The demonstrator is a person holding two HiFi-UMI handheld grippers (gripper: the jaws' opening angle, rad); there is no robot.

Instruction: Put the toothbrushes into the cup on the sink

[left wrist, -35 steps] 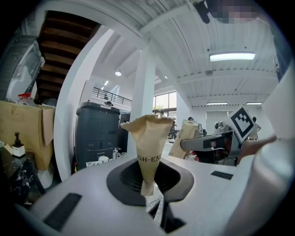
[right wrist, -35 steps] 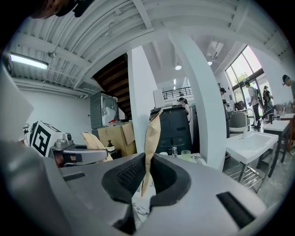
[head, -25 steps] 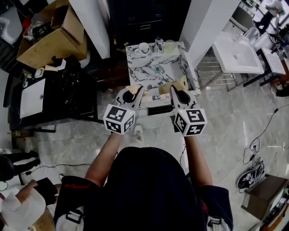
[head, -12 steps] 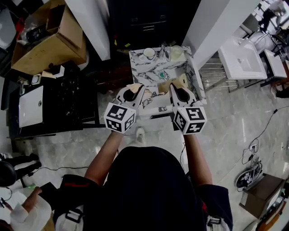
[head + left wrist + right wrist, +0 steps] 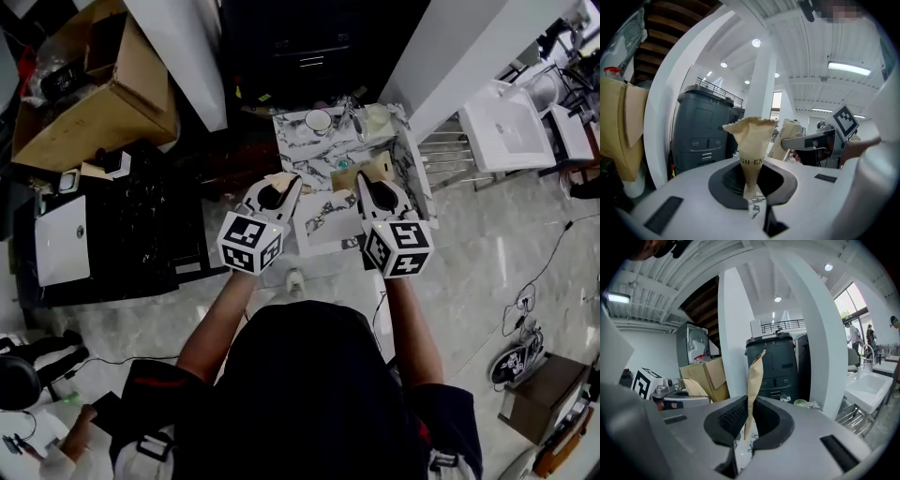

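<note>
Marble-veined sink (image 5: pixel 309 150) stands ahead of me in the head view, white with grey streaks; an open cardboard box (image 5: pixel 94 84) sits well to its left; my left gripper (image 5: pixel 279 187) and right gripper (image 5: pixel 371 185) hover side by side over the sink's near edge, their cubes showing black-and-white square markers; the left fingers pinch a tan paper packet (image 5: pixel 752 140) standing upright, its print readable only as "GH-EN"; the right fingers pinch a second tan packet (image 5: pixel 753 380), seen edge-on, no print legible; a small white cup (image 5: pixel 319 121) stands at the sink's far edge, apart from both packets.
</note>
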